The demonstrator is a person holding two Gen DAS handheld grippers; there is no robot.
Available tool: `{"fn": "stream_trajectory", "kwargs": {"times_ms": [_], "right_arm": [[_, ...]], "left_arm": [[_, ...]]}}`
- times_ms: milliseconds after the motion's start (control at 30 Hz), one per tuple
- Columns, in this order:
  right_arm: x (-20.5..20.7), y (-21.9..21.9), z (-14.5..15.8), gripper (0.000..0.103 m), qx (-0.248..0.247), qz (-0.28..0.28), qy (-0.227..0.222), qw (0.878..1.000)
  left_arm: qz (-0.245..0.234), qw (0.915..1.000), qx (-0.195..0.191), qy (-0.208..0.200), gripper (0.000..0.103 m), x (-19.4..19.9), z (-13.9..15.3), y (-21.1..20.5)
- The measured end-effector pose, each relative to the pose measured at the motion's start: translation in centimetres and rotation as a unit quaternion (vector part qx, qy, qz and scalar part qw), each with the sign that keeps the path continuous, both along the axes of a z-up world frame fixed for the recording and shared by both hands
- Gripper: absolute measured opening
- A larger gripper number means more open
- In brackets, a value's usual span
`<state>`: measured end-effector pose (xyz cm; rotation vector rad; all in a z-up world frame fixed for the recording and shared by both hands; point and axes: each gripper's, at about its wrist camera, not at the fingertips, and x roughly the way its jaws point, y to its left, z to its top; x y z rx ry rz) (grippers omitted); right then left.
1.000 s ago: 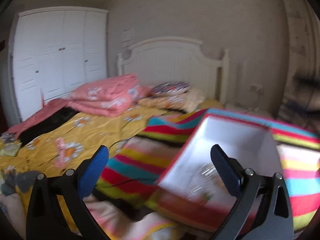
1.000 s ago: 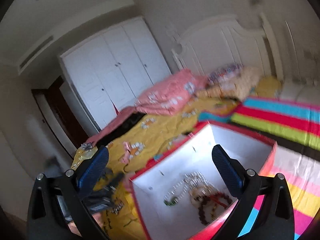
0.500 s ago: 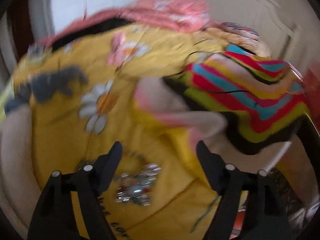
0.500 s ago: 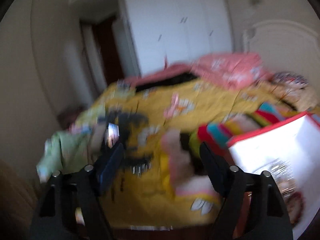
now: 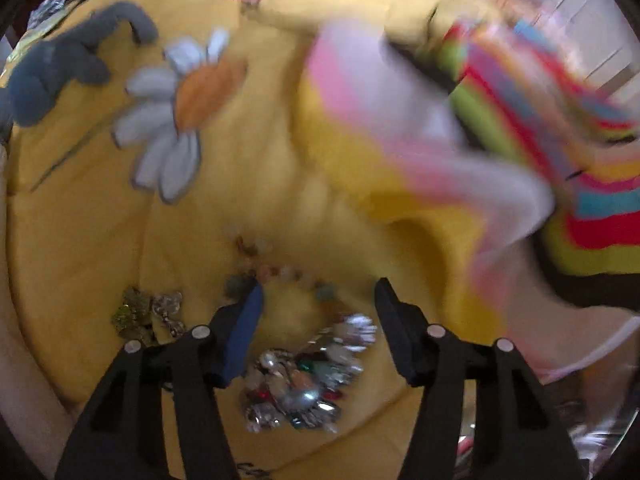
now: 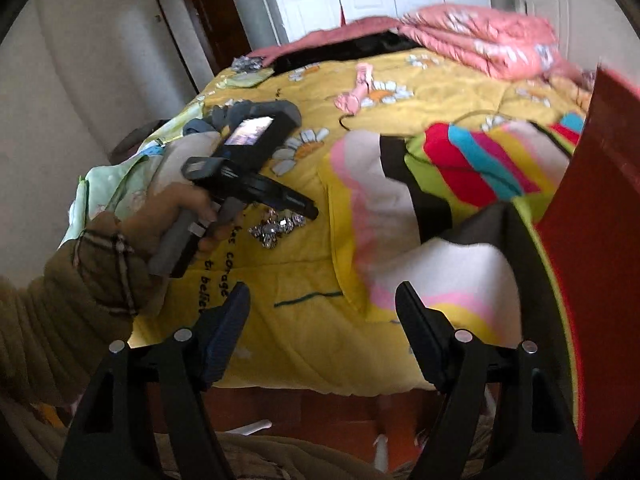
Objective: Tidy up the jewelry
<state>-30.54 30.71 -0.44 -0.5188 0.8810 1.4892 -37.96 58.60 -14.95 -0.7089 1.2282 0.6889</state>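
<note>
Your left gripper (image 5: 318,300), jaws apart & empty, hangs right over the jewelry pile (image 5: 308,376); right gripper (image 6: 322,308) gapes, farther off.

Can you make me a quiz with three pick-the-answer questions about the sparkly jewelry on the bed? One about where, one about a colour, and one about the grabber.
1. Where does the jewelry pile lie?
A. on the yellow blanket
B. inside the red box
C. on the floor

2. What colour are the flower petals on the blanket?
A. green
B. white
C. black

3. How is the left tool right now?
A. shut on a necklace
B. open, holding nothing
C. out of sight

Answers:
1 A: the left wrist view shows the pile on yellow cloth, just below the tool's tips.
2 B: pale petals ring an orange middle.
3 B: its two fingers stand apart with blanket showing between them, and a bead string lies under them, not gripped.
</note>
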Motion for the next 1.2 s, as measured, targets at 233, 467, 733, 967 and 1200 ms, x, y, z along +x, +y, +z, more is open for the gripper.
{"fn": "stream_trajectory", "kwargs": {"times_ms": [233,467,733,967,1200], "right_arm": [[-1.0,3.2,-2.6,0.074,-0.040,0.034,-0.045,0.998],[-1.6,9.8,-6.5,0.073,-0.074,0.063,0.058,0.994],[-1.6,16.6,-11.5,0.066,-0.115,0.041,0.164,0.979],[-1.8,21.2,-14.4,0.062,-0.167,-0.028,0.252,0.953],[-1.0,24.0,-15.8,0.061,-0.187,-0.107,0.310,0.926]], "left_arm": [[0.033,0.9900,0.015,-0.136,0.009,-4.4,5.9,1.5],[0.076,0.9621,0.063,-0.254,0.009,-11.4,14.5,0.0],[0.109,0.9364,0.101,-0.318,0.009,-16.6,18.7,-1.1],[0.117,0.9371,0.085,-0.318,0.009,-17.9,16.7,-1.6],[0.123,0.9359,0.081,-0.320,0.009,-18.8,15.8,-1.5]]}}
